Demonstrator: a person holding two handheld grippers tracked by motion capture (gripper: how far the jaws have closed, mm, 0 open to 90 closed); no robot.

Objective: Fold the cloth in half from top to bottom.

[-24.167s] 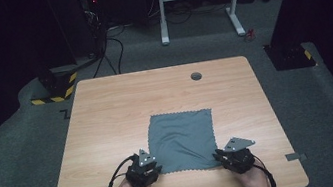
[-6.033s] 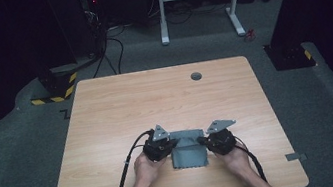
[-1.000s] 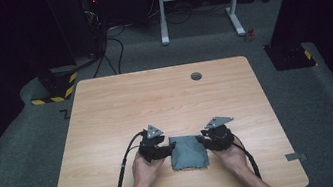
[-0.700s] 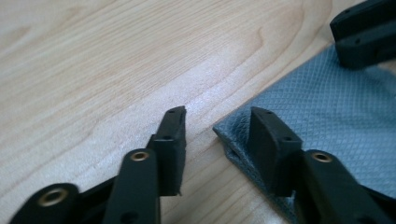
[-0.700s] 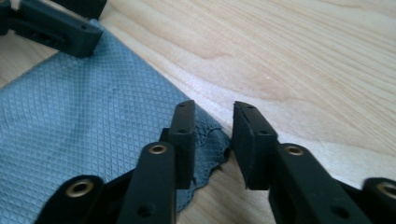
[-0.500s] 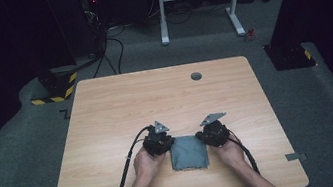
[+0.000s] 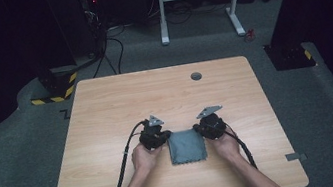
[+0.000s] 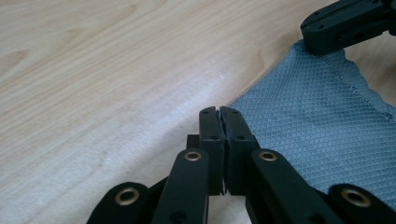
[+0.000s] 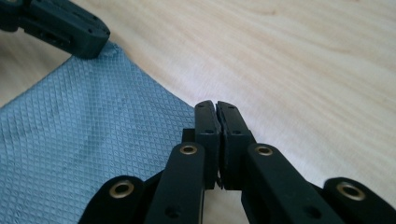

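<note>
The folded grey microfibre cloth (image 7: pixel 187 145) lies flat on the table (image 7: pixel 107 118), between the two grippers. The left gripper (image 8: pixel 219 116) has its jaws fully closed, tips together at the cloth's far left corner; the right gripper (image 9: pixel 215 112) is likewise closed at the far right corner. Both pairs of jaws have just been closing. Whether fabric is pinched between either pair cannot be told — the cloth edge lies just beside each set of tips and appears to run under them, not between.

Risk assessment:
- If a pair of jaws has closed beside the edge rather than on it, a lift brings up one corner only, and the fold skews or opens.
- If only the top layer is caught, the lower layers stay on the table and the stack separates.
- Unequal pull from the two sides would drag the cloth across the table.

Orientation: the cloth is a slightly upright rectangle — its long axis runs from the jaws back toward the person, with the zigzag edge nearest the person.
</note>
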